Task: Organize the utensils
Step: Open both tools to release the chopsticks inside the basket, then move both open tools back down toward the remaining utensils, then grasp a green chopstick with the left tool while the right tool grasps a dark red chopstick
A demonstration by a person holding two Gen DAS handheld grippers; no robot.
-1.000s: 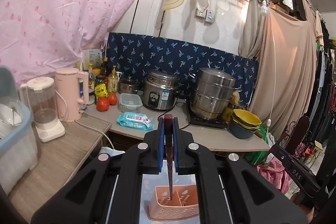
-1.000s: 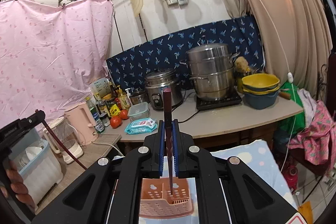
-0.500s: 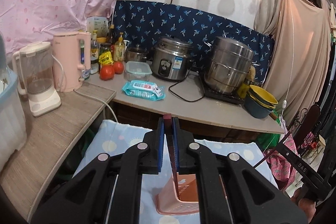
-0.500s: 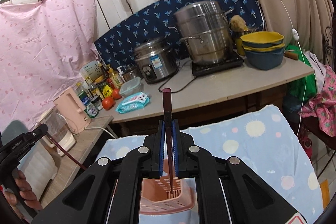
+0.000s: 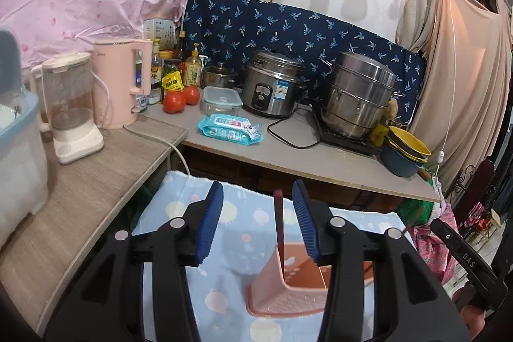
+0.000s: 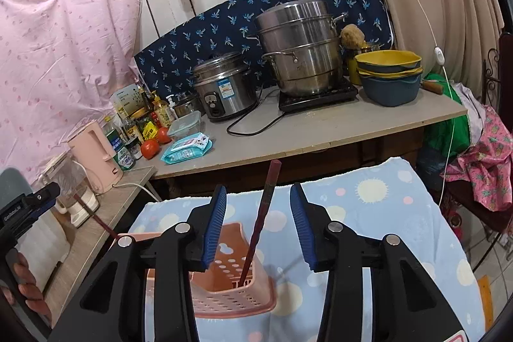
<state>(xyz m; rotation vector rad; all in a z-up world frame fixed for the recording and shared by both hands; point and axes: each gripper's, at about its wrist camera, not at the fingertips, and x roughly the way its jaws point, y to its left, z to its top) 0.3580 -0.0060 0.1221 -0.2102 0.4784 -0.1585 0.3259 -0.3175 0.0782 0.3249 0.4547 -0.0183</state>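
A pink perforated utensil basket (image 5: 288, 287) stands on a light blue patterned cloth (image 5: 231, 233); it also shows in the right wrist view (image 6: 231, 281). A dark red chopstick (image 5: 278, 220) stands upright in the basket between my left gripper's (image 5: 256, 220) open jaws, touching neither pad. In the right wrist view a dark red chopstick (image 6: 261, 220) leans in the basket between my right gripper's (image 6: 258, 223) open jaws, free of both pads. The other gripper shows at the left edge (image 6: 22, 213), with another chopstick (image 6: 96, 220) beside it.
A grey counter (image 5: 288, 156) behind the cloth holds a rice cooker (image 5: 272, 92), a steamer pot (image 5: 359, 98), stacked bowls (image 5: 405, 156), a wipes pack (image 5: 229, 130), tomatoes (image 5: 179, 98) and bottles. A wooden side shelf (image 5: 80, 191) at left carries a blender (image 5: 69, 114) and pink kettle (image 5: 118, 85).
Both grippers were shut on chopsticks over the basket; both have now opened and the chopsticks stand in the basket. Both cameras have tilted down toward the cloth.
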